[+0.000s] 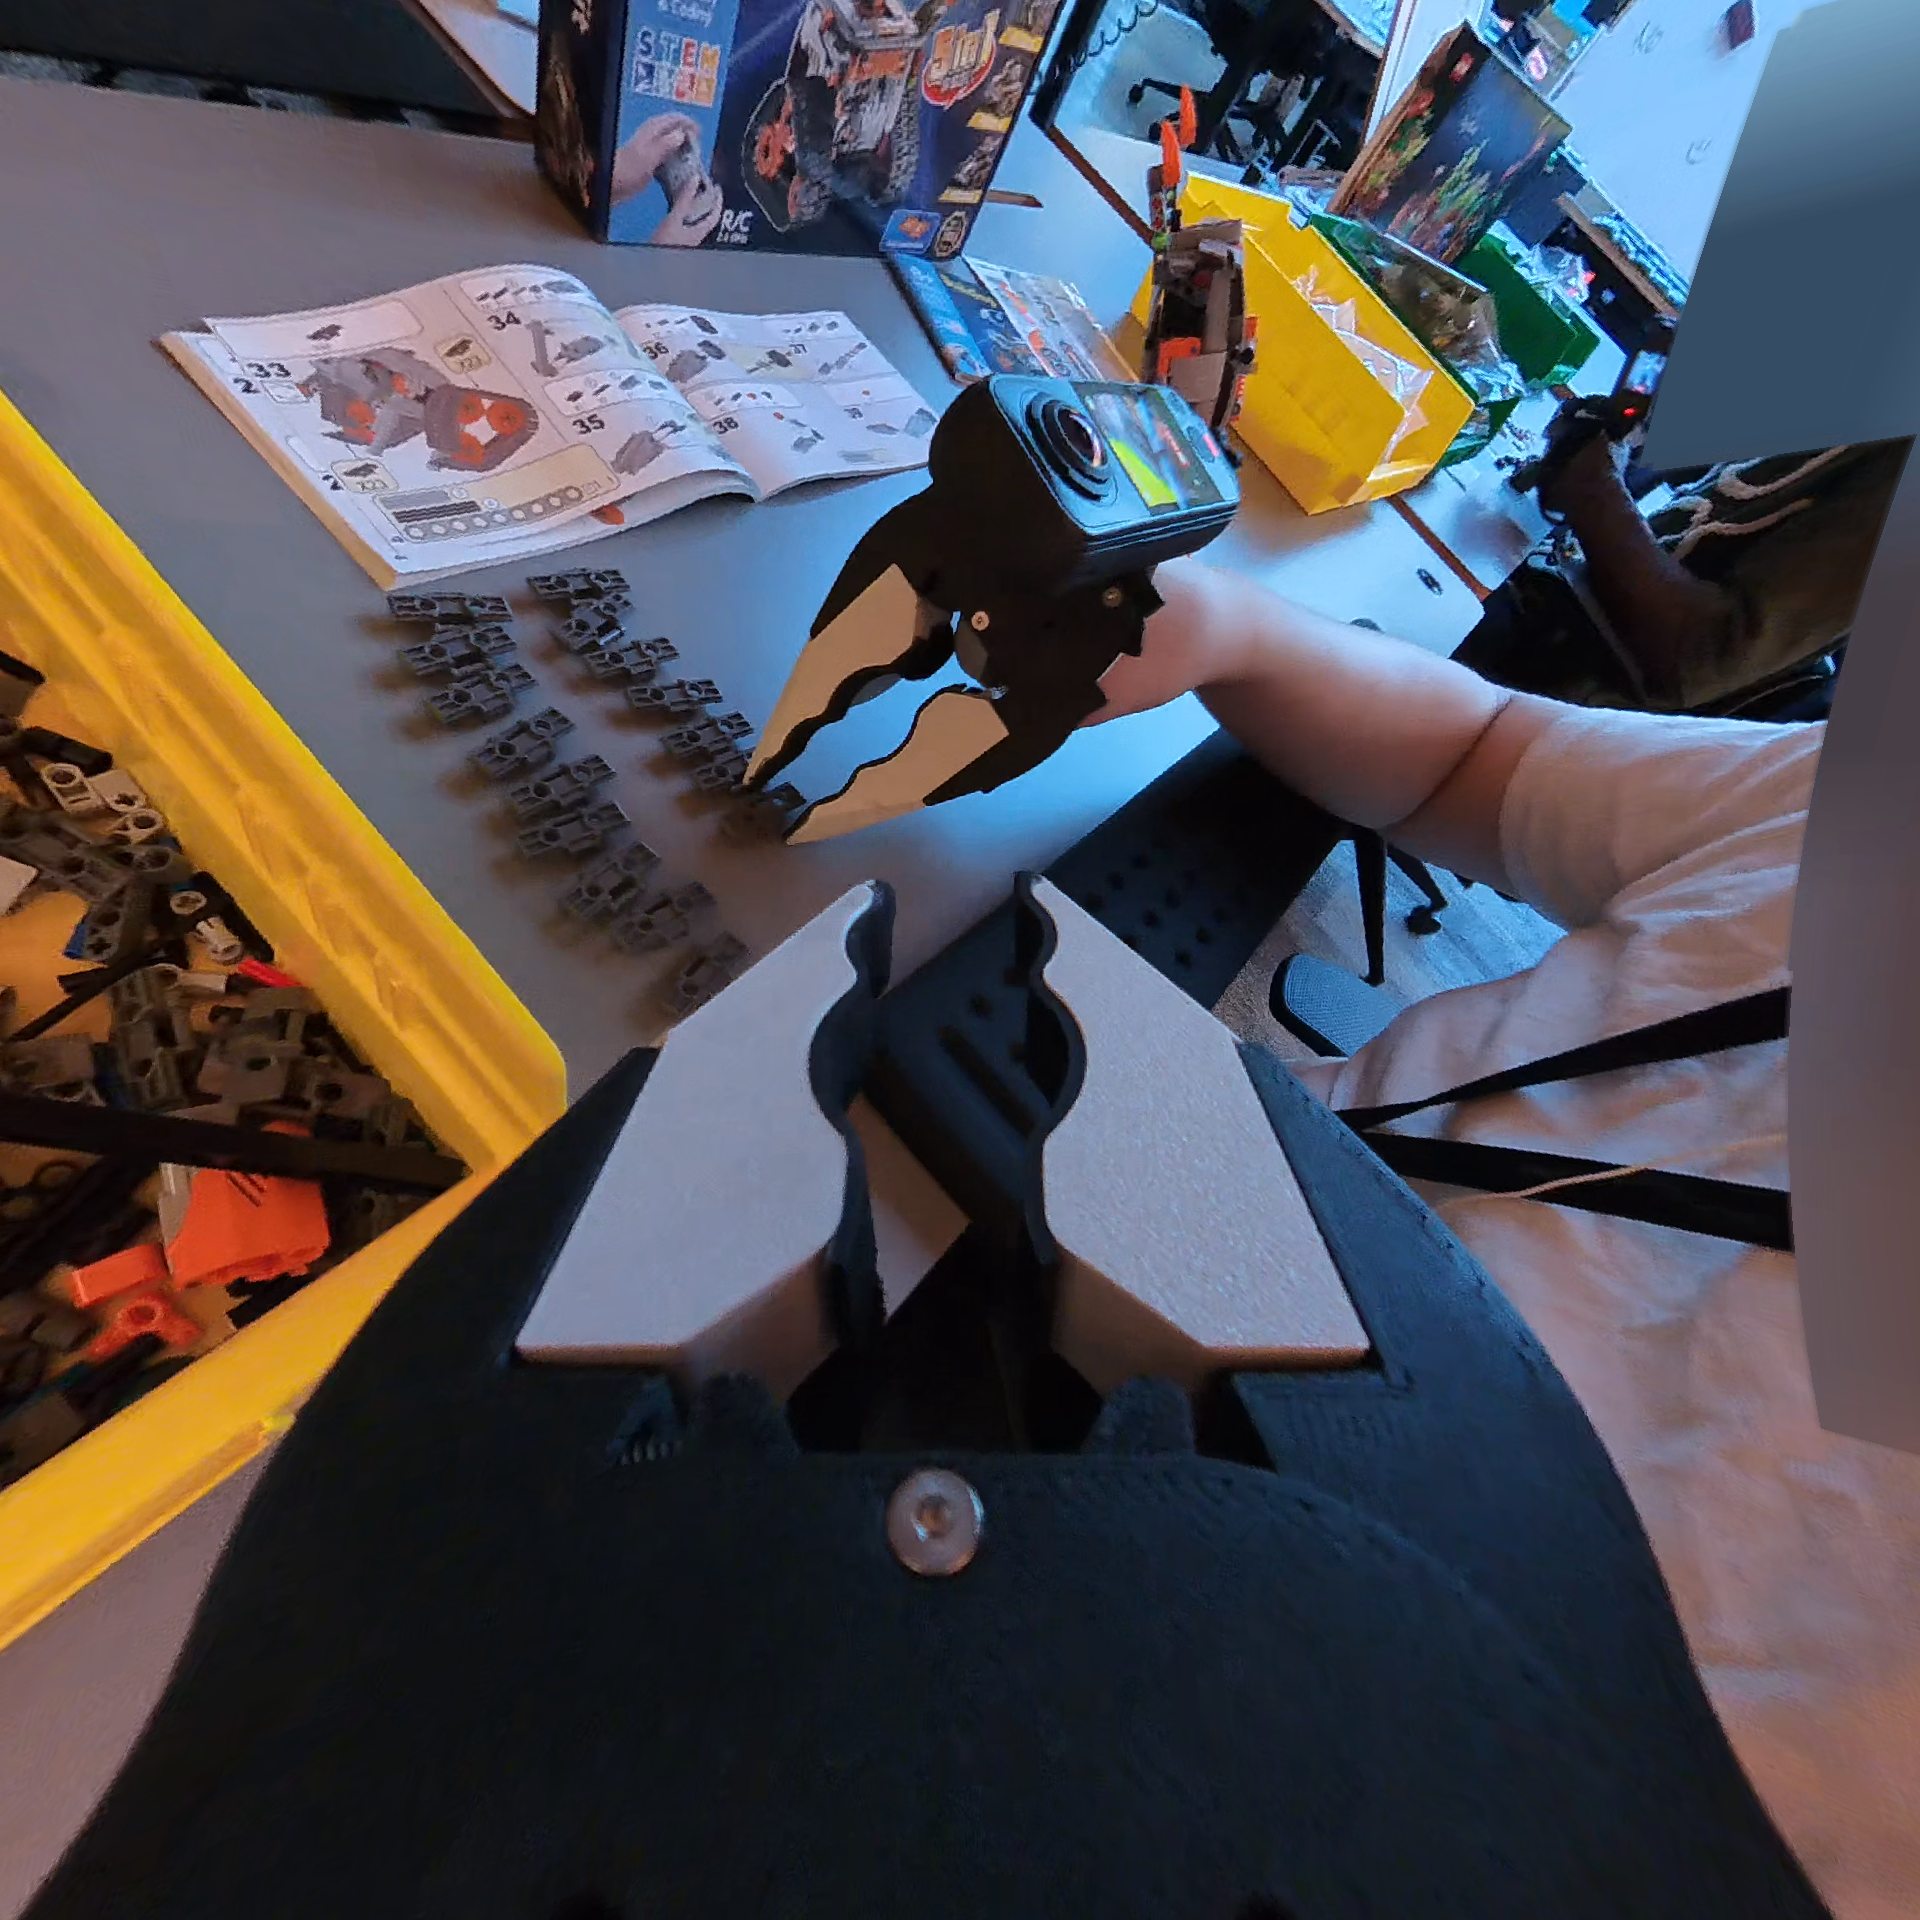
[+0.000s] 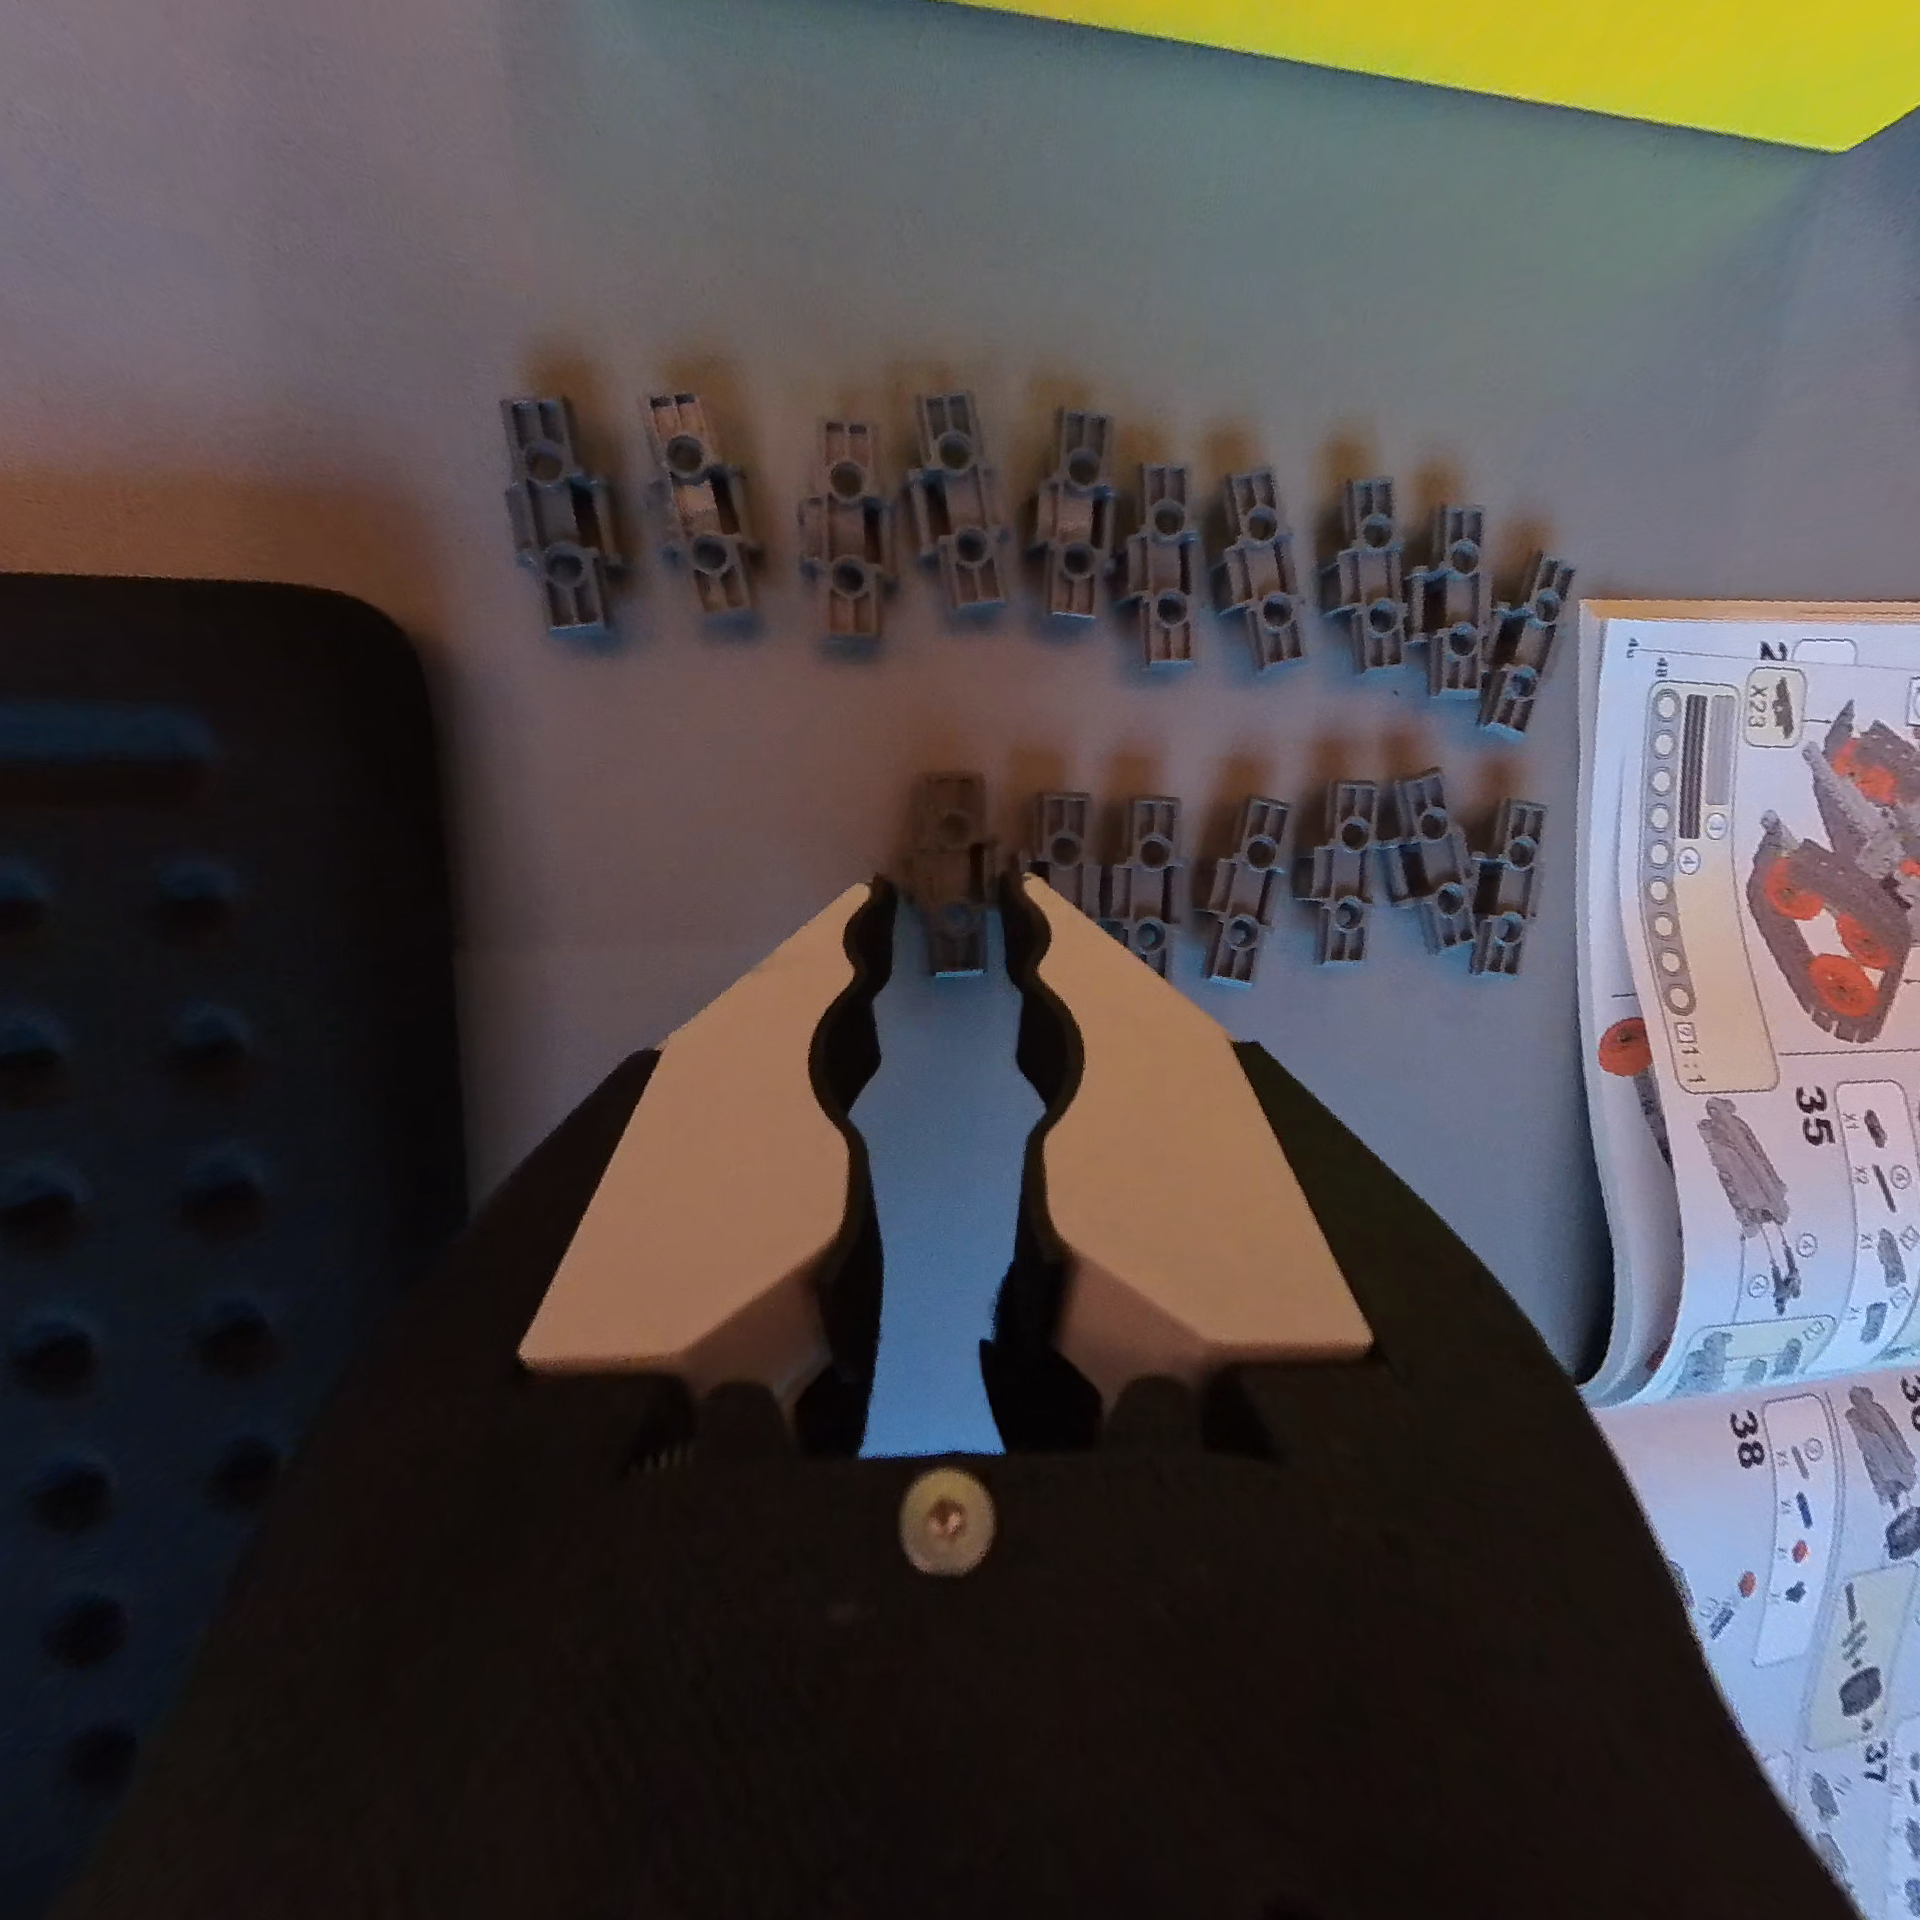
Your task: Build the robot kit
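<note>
The right claw point(image 2: 948, 894) is spread around a grey link point(image 2: 951, 883) ending the nearer row on the surface point(image 2: 1039, 260), beside the booklet point(image 2: 1766, 1039). The left claw point(image 1: 951, 904), spread and empty, is held above the near edge by the yellow bin point(image 1: 312, 883). A centred, level closing seems best.

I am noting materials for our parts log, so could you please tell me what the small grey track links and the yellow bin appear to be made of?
The grey track links look like moulded hard plastic, matte, with crisp holes and ribs. The yellow bin looks like smooth, slightly glossy plastic, judging by its rounded rim, though this is not certain.
</note>
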Action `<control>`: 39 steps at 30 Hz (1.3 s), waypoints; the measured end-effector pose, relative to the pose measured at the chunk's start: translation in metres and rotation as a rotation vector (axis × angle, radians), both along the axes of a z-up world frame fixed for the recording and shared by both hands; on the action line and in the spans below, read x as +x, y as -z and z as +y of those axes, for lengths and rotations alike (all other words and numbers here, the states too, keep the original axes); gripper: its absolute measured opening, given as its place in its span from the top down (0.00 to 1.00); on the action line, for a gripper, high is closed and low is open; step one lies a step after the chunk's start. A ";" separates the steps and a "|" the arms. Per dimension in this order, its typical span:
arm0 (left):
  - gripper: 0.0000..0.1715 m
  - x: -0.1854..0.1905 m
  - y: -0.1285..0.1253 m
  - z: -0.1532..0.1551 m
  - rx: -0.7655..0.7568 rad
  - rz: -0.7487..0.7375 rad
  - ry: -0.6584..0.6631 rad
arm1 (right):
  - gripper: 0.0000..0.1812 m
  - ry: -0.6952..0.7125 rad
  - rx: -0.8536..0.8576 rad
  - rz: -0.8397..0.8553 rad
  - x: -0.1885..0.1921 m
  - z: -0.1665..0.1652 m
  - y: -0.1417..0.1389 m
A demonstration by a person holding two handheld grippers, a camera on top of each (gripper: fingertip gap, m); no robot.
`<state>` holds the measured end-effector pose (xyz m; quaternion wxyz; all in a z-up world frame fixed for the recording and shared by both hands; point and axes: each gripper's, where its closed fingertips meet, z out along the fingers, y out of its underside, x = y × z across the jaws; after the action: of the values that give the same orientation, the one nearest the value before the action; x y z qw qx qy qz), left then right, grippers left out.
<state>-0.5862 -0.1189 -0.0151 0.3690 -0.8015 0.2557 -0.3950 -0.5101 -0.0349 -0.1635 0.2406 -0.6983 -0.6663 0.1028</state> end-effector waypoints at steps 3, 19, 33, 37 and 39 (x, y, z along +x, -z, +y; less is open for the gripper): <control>0.87 0.001 -0.003 -0.004 0.011 -0.004 0.006 | 0.88 -0.006 0.027 0.017 0.001 0.000 -0.001; 0.87 -0.026 -0.016 0.003 0.052 -0.001 -0.074 | 0.90 -0.009 0.056 0.105 0.004 0.000 -0.022; 0.87 -0.061 -0.019 0.010 0.083 0.022 -0.201 | 0.91 -0.004 0.039 0.140 0.014 -0.003 -0.006; 0.87 -0.060 -0.015 0.009 0.070 0.024 -0.193 | 0.92 -0.007 0.016 0.135 0.014 -0.005 -0.002; 0.87 -0.059 -0.014 0.008 0.067 0.020 -0.191 | 0.92 -0.003 0.013 0.142 0.014 -0.005 -0.003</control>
<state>-0.6451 -0.1105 -0.0010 0.4288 -0.8134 0.1951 -0.3411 -0.4961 -0.0395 -0.1600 0.2917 -0.6866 -0.6492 0.1483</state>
